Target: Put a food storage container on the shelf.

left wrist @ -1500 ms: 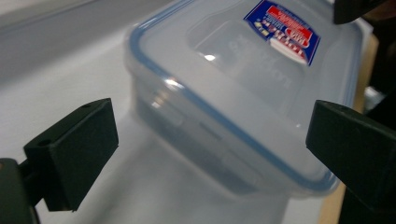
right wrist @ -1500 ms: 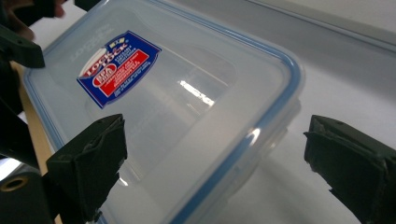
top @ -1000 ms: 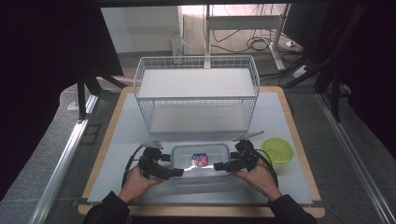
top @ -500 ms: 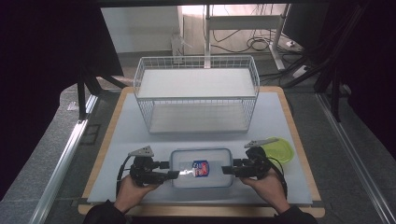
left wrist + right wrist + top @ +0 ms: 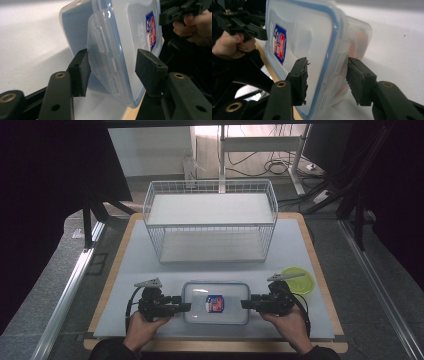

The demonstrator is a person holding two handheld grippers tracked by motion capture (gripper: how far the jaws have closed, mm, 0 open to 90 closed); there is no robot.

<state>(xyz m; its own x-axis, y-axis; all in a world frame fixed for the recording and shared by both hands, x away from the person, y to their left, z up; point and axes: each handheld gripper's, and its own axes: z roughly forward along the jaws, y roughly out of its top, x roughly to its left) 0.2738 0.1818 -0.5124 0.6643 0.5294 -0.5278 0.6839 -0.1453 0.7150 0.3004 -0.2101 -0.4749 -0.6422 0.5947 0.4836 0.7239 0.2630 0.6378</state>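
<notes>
two grippers at the ends of a lidded plastic food container

the container (image 5: 215, 302) lies near on the worktop (image 5: 140, 260); left gripper (image 5: 187, 306) and right gripper (image 5: 244, 304) stand apart around its side latches, not clamped. an uneven squeeze could slide it away.

container (image 5: 216, 303): slid toward the table's near edge, away from the wire basket (image 5: 210, 220) | left gripper (image 5: 186, 306): drew back with it, jaws apart astride the left latch | right gripper (image 5: 245, 304): drew back likewise, jaws apart at the right end | green lid (image 5: 298, 279): uncovered
</notes>
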